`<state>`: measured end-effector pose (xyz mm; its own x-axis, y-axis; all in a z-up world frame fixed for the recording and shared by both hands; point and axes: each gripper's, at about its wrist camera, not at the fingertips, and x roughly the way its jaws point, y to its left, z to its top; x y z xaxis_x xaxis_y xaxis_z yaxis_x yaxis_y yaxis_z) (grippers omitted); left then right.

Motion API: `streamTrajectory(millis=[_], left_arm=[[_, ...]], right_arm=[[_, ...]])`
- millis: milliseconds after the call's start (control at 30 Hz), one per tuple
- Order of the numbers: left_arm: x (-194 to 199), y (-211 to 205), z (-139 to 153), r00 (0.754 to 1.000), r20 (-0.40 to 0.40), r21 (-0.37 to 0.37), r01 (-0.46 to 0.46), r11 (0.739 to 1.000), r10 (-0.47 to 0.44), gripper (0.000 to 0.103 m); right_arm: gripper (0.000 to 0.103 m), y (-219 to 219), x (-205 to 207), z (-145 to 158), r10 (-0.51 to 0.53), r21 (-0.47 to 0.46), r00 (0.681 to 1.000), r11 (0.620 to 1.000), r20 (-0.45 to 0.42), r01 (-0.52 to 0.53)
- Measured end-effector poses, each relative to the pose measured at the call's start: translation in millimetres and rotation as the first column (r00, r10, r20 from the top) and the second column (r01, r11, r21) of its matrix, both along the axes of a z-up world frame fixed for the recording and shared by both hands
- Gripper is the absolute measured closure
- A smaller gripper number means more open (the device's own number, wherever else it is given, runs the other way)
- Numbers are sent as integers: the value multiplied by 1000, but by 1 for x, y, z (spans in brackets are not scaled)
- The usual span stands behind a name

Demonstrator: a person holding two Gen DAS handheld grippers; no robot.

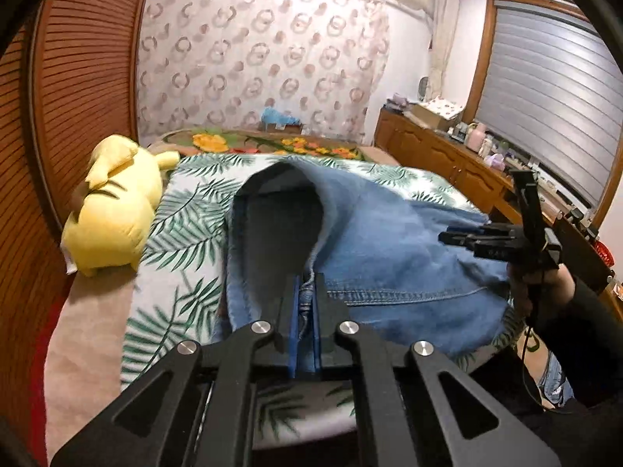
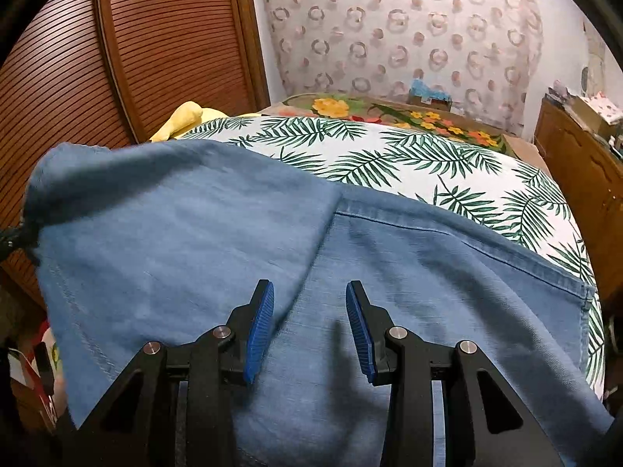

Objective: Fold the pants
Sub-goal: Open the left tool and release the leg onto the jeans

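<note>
We are working over the bed with the white, green-palm-leaf printed cover (image 2: 409,155), and both views are showing it. The light blue denim pants (image 2: 233,253) are lying across the near part of this cover. In the right wrist view the denim is spreading flat and wide, with a stitched hem (image 2: 467,239) running along its far edge and one layer lying folded over at the left. The left wrist view is showing what the other does not: the cloth is being lifted there, and an open, dark-lined end of the pants (image 1: 284,210) is gaping toward the camera.

The yellow plush toy (image 1: 113,206) is resting on the bed's left edge beside the brown louvred door (image 1: 78,78); the right wrist view is catching only its tip. The wooden cabinet (image 1: 436,151) along the shuttered window is appearing mainly in the left wrist view.

The left gripper (image 1: 306,295) is clamping its blue-padded jaws together on a bunched edge of the denim. The right gripper (image 2: 309,311) is hovering over the flat denim with its jaws apart and nothing between them; the left wrist view is showing it side-on at the cloth's right edge.
</note>
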<state>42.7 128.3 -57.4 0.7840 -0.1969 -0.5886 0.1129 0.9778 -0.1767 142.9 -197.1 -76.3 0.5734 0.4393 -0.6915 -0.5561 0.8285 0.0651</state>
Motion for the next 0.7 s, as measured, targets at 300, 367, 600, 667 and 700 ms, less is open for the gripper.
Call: streamTrajectory(millis=[300,367,600,667,700], left_arm=[[19,5,-27,993,-91,51,-67,996,71,67],[19,6,-26,994,-83,46,-72,996,76,53],[26,3,-27,993,-87,51,-69,996,74,38],[29,-1,-26,995,-77,47,-64,997,68,38],[31,-4,-25,995,-75,45,-58,997,62,38]], right_arm=[[63,4,7,-14,-4,-46,1000,999,-9,4],[63,3,9,-19,-8,-41,1000,999,-29,7],[63,5,12,-22,-16,-52,1000,999,-20,15],[63,10,9,-23,-17,-79,1000,997,-3,17],[63,14,7,-23,-18,-90,1000,996,4,18]])
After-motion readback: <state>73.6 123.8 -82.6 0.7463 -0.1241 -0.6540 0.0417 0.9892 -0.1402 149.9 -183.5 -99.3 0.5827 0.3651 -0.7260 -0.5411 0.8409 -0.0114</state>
